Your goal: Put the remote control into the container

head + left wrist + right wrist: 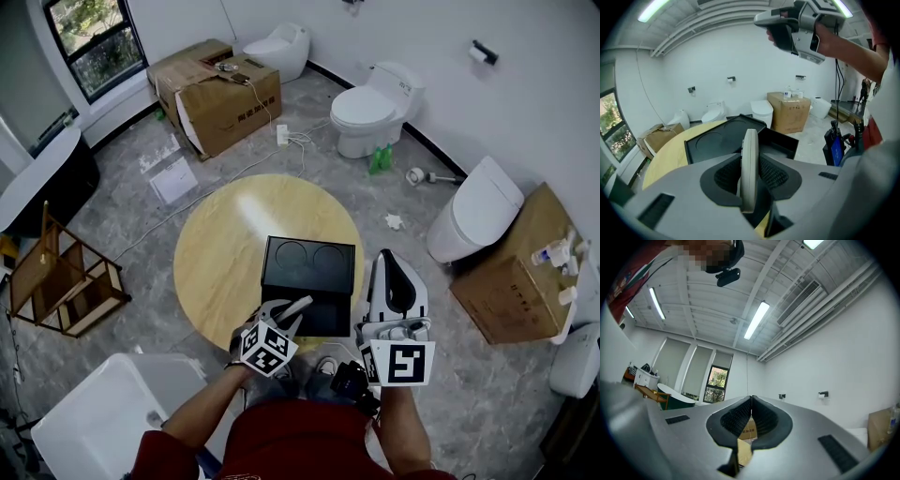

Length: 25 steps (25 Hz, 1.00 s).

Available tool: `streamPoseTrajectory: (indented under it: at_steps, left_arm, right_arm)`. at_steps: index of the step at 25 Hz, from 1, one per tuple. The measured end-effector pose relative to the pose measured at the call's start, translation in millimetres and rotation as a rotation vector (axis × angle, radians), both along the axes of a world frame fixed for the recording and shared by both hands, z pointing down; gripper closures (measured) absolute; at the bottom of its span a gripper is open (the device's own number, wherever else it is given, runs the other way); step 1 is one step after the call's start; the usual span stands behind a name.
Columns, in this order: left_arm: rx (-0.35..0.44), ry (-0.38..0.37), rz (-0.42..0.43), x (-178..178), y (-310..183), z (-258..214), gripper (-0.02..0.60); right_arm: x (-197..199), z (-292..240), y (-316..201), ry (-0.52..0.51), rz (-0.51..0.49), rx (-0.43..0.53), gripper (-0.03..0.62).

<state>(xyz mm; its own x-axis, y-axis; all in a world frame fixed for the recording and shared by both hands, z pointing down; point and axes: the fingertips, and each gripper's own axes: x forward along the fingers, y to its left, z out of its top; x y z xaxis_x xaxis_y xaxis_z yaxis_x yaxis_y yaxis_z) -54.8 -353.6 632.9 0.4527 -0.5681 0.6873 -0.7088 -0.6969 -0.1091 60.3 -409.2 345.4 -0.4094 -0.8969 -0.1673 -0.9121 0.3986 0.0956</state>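
Remote control [750,140] clamped in left gripper [750,164], at container's [715,140] near edge.
Remote stands on edge, long axis along the jaws, free end pointing at the black container on round table [220,253]; right gripper [751,404] closed, empty.

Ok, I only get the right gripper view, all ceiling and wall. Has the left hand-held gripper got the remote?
Observer: Yes, the left hand-held gripper is shut on the remote, which stands on edge between its pads.
Operator: Where is the container?
Observer: The container lies open on the round table, just ahead of the remote.
Operator: And where is my right one against it?
Observer: The right hand-held gripper is raised to the container's right, touching nothing.
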Motion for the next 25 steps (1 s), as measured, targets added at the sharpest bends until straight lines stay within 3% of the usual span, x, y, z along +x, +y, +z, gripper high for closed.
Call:
streamPoseTrajectory:
  at_steps: [13,22,25]
  left_arm:
    - [-0.180,-0.099,0.012,1.4,3.3,51.7,0.465]
    - [-0.227,-0.155,0.006,-1.1,-2.5,70.3,0.463]
    - [-0.236,-0.204,0.017,-1.1,-1.2,76.7,0.463]
  right_arm:
    - [-2.2,-1.9,3.2,0.011,0.006,0.000,0.572]
    - [-6.0,3.7,3.2,0.015,0.004,-0.007,0.572]
    - [-6.1,5.1,2.8,0.013,0.005,-0.010,0.572]
